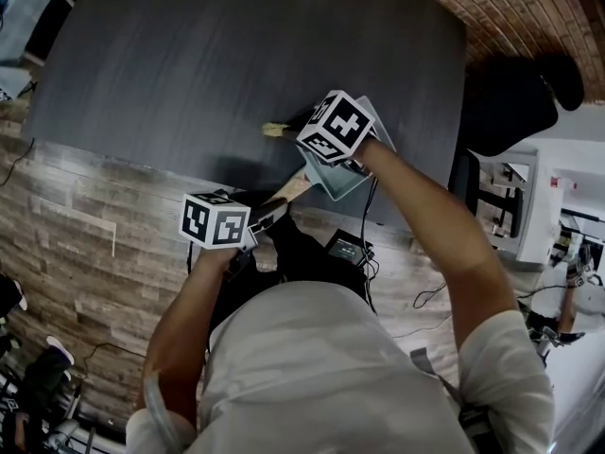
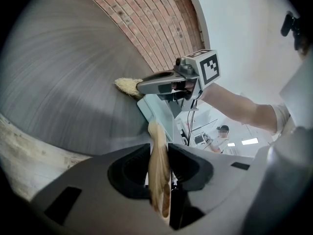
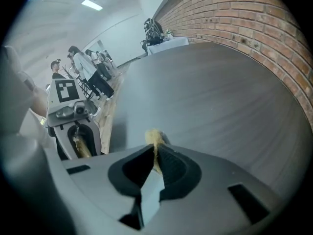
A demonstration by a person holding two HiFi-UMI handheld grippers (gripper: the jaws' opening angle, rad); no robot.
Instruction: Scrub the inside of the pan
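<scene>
Table [image 1: 236,55]: dark grey | wall [image 1: 515,8]: brick | floor [image 1: 85,216]: wood planks | pan [image 1: 342,183]: pale blue

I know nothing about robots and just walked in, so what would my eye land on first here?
Two hand-held grippers with black-and-white marker cubes hover over a dark grey table. The left gripper has its fingers shut on the wooden handle of a pale blue pan, at the table's near edge. The right gripper pinches a straw-coloured scrubber close beside the pan.
</scene>
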